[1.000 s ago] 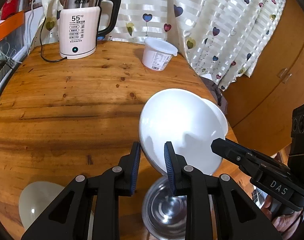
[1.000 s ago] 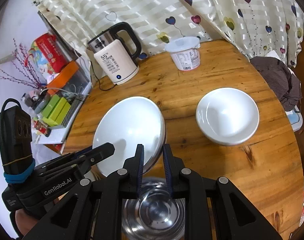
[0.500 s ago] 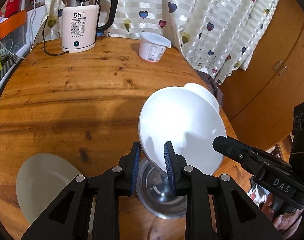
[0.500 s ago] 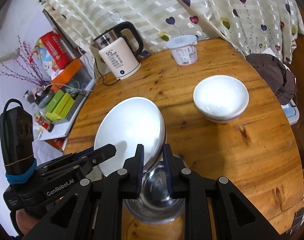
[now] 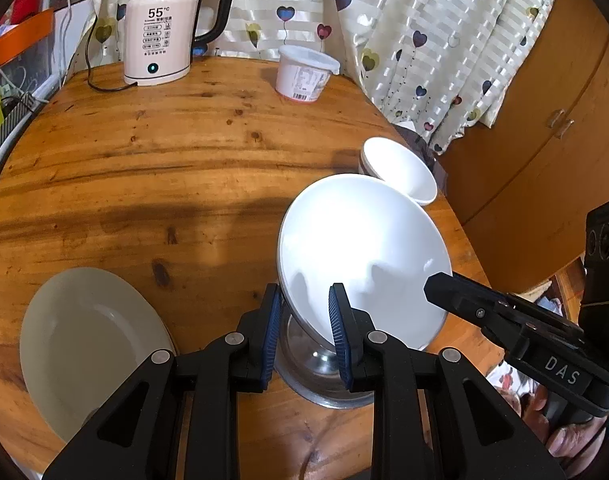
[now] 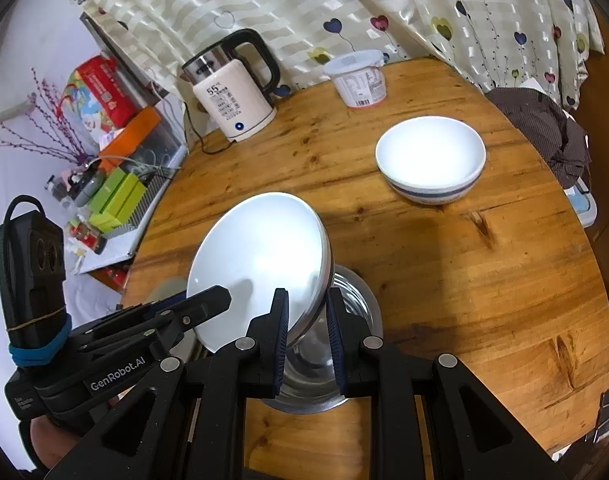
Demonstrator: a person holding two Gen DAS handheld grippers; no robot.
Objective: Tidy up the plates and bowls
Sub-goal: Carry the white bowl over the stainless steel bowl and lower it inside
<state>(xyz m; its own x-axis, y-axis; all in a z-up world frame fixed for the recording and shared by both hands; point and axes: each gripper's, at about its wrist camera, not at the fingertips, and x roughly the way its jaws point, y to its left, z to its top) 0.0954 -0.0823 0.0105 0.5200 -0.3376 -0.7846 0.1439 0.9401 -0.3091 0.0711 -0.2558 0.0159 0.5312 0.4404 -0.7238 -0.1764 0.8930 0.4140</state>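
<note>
A large white plate (image 5: 364, 248) hangs tilted, gripped on two sides. My left gripper (image 5: 306, 332) is shut on its near rim. My right gripper (image 6: 307, 316) is shut on the opposite rim (image 6: 318, 280); in the left wrist view only its dark finger (image 5: 444, 288) shows at the plate's right edge. A steel bowl (image 5: 324, 376) stands on the round wooden table (image 5: 164, 168) right under the plate's low edge; I cannot tell whether they touch. A beige plate (image 5: 92, 344) lies at the near left. A white bowl with a blue band (image 6: 430, 156) stands further back on the right.
An electric kettle (image 5: 164, 36) with its cord and a white lidded tub (image 5: 304, 76) stand at the table's far edge by the curtain. A cluttered shelf (image 6: 116, 192) lies left of the table, a dark cloth (image 6: 544, 128) right. A wooden cabinet (image 5: 544, 140) stands beyond.
Both grippers have drawn back toward the table's near edge with the white plate held between them. The steel bowl and the beige plate have come further into view.
</note>
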